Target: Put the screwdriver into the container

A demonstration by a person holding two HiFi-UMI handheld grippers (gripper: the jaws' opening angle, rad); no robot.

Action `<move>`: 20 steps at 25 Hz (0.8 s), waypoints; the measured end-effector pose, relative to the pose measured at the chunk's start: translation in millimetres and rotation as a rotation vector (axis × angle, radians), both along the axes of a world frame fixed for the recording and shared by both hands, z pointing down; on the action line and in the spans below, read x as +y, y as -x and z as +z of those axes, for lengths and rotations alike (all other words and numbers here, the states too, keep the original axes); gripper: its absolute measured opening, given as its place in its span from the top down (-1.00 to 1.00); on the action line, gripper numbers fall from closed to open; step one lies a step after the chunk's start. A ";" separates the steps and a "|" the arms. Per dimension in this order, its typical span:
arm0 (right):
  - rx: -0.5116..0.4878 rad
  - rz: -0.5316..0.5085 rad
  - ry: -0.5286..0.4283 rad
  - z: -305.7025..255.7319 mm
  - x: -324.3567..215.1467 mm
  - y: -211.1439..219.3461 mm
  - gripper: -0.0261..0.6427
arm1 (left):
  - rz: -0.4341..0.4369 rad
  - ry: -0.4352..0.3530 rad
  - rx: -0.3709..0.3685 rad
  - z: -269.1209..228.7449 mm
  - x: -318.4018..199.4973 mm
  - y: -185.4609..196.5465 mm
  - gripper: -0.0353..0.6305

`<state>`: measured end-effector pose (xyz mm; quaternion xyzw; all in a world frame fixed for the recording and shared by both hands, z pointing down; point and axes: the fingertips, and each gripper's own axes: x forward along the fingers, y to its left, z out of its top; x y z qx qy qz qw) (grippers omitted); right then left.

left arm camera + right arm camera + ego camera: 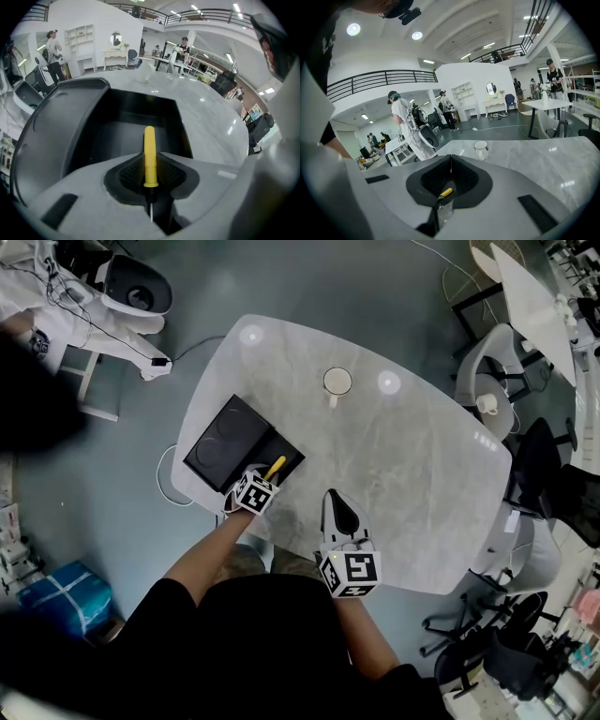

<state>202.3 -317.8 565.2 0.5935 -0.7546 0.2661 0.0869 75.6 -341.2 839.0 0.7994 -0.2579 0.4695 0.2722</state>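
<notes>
The yellow-handled screwdriver is clamped between the pads of my left gripper, handle forward and thin metal tip back toward the camera. It hangs over the open compartment of the black container, close above it. In the head view the left gripper sits at the container's near right corner with the screwdriver sticking out over the tray. My right gripper rests over bare table to the right, apart from the container. Its jaws meet at the tips with nothing held.
The container's lid part with round hollows lies to the left. A white cup stands at the far middle of the grey marble table and also appears as the cup. Chairs and other tables surround it; people stand in the background.
</notes>
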 end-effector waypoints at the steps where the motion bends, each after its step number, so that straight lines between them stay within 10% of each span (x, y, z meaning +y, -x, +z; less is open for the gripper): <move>1: 0.004 0.002 0.001 0.3 0.2 -1.6 0.89 | 0.000 0.001 0.002 -0.1 0.7 -1.1 0.64; 20: 0.018 0.026 0.001 -6.0 33.2 -4.7 0.88 | -0.059 0.000 0.078 -23.9 -0.7 4.2 0.46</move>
